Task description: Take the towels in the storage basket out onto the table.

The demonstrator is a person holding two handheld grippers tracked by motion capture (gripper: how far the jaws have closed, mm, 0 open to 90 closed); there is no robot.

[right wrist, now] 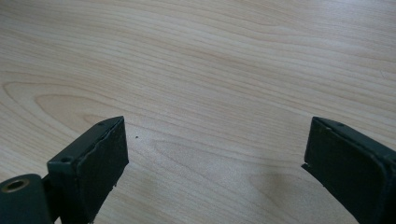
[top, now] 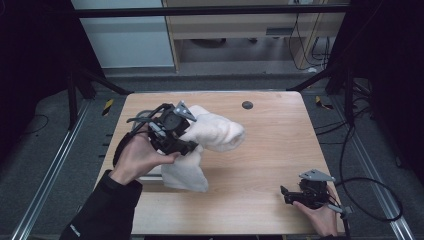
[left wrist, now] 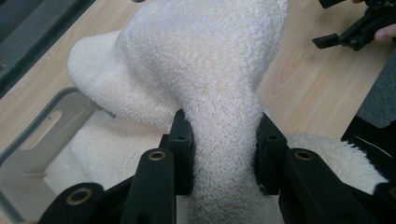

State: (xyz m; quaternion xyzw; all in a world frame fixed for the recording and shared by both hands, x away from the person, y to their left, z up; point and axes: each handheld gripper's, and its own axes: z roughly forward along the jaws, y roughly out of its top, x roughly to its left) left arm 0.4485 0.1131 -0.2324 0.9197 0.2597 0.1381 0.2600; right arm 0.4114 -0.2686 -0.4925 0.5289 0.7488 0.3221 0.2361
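Left tool (left wrist: 224, 154) clamped on a thick fold of white towel (left wrist: 205, 60), both pads pressed into the pile. Towel bunched left of centre in the high view (top: 215, 132), part raised at the tool (top: 172, 132), part draped down to the desk (top: 260, 165) over a pale grey tray (left wrist: 28, 154). Right tool (right wrist: 215, 154) wide open, nothing between the jaws, low over bare wood, at lower right of the high view (top: 300, 192).

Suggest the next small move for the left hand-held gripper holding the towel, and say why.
Probably carry the white towel on over the grey bin. The left hand-held gripper is clamped on a bunched fold, and part of the towel already drapes into the bin.
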